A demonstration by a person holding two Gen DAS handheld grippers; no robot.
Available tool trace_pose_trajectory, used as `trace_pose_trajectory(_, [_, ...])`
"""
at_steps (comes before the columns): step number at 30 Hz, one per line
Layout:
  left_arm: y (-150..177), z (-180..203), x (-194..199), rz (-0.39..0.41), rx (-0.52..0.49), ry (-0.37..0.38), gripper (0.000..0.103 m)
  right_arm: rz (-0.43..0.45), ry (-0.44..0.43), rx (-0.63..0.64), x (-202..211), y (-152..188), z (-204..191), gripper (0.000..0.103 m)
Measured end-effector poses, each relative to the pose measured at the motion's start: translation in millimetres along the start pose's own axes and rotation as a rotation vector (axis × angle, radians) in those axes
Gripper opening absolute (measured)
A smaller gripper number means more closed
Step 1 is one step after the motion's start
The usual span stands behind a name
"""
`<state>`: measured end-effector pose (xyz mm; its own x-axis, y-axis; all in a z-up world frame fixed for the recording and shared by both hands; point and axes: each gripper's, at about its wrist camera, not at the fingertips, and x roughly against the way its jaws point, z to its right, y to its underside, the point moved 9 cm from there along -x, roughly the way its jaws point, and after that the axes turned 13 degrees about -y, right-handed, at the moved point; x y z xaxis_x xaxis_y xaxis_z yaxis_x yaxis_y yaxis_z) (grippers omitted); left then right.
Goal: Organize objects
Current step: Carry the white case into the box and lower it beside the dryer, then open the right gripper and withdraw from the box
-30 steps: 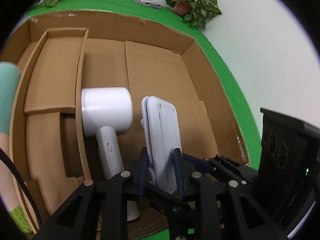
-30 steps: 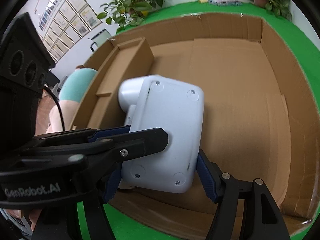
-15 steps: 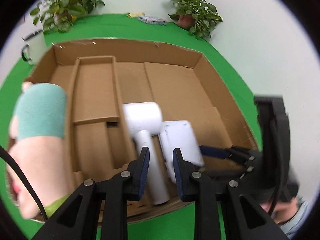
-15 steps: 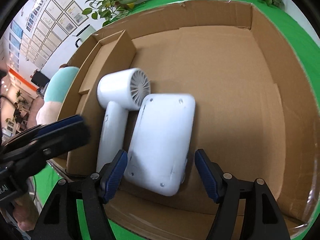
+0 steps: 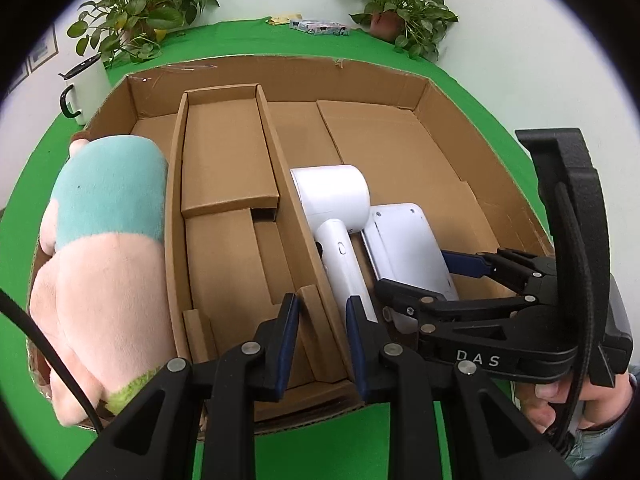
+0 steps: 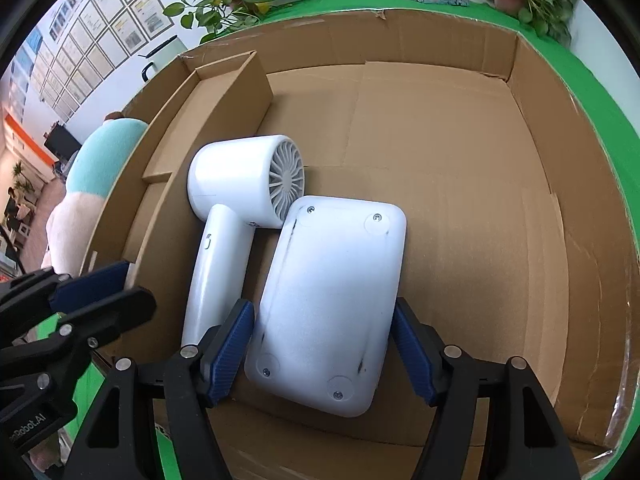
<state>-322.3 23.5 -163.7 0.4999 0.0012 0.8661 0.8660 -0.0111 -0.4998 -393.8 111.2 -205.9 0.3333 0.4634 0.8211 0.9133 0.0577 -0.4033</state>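
Note:
A white flat rectangular device (image 6: 332, 304) lies underside up in the cardboard box (image 6: 440, 52), next to a white hair dryer (image 6: 240, 216). My right gripper (image 6: 324, 356) is closed on the device's near end, one blue pad on each side. In the left wrist view the device (image 5: 408, 244) and the hair dryer (image 5: 336, 216) lie right of a cardboard divider (image 5: 296, 216). My left gripper (image 5: 320, 344) is open and empty above the box's near edge. The right gripper also shows in the left wrist view (image 5: 460, 276).
A pink and teal plush toy (image 5: 100, 256) fills the box's left compartment. A cardboard insert (image 5: 228, 160) sits in the middle section. A white mug (image 5: 86, 88), potted plants (image 5: 136, 28) and green table cover (image 5: 320, 440) surround the box.
My left gripper let go of the white device and pulled back and up. The device went from standing on edge to lying flat in the box, held by my right gripper.

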Motion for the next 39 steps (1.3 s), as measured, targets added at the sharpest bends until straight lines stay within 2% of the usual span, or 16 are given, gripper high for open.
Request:
trace_pose_trajectory(7, [5, -2, 0, -0.008, 0.012, 0.01, 0.024, -0.021, 0.046, 0.084, 0, 1, -5, 0.067])
trace_pose_trajectory(17, [4, -4, 2, -0.022, 0.017, -0.014, 0.027, -0.021, 0.004, 0.048, 5, 7, -3, 0.067])
trace_pose_trajectory(19, [4, -4, 6, -0.011, 0.018, -0.019, 0.026, -0.002, 0.011, 0.038, 10, 8, -2, 0.07])
trace_pose_trajectory(20, [3, -4, 8, -0.004, 0.019, -0.021, 0.026, 0.015, 0.026, 0.043, 15, 8, -2, 0.075])
trace_pose_trajectory(22, [1, -5, 18, 0.036, 0.013, -0.032, 0.026, 0.082, 0.061, 0.07, 30, 6, -5, 0.082])
trace_pose_trajectory(25, [-4, -5, 47, 0.158, -0.004, -0.045, 0.028, 0.228, 0.089, 0.11, 63, 8, -17, 0.093])
trace_pose_trajectory(26, [-5, -5, 58, 0.201, -0.008, -0.05, 0.038, 0.276, 0.104, 0.121, 73, 10, -22, 0.101])
trace_pose_trajectory(27, [-6, -5, 69, 0.25, -0.007, -0.06, 0.047, 0.339, 0.125, 0.135, 86, 14, -27, 0.102])
trace_pose_trajectory(29, [-8, -8, 93, 0.361, 0.017, -0.09, 0.081, 0.448, 0.146, 0.151, 109, 23, -38, 0.102])
trace_pose_trajectory(31, [-6, -10, 118, 0.478, 0.049, -0.116, 0.083, 0.531, 0.165, 0.144, 129, 34, -45, 0.102])
trace_pose_trajectory(33, [-2, -8, 134, 0.54, 0.048, -0.137, 0.083, 0.582, 0.183, 0.143, 141, 46, -53, 0.102])
trace_pose_trajectory(36, [7, -6, 142, 0.564, 0.043, -0.165, 0.083, 0.615, 0.222, 0.151, 154, 55, -60, 0.102])
trace_pose_trajectory(39, [19, -3, 145, 0.567, 0.039, -0.172, 0.083, 0.633, 0.216, 0.155, 164, 68, -69, 0.102])
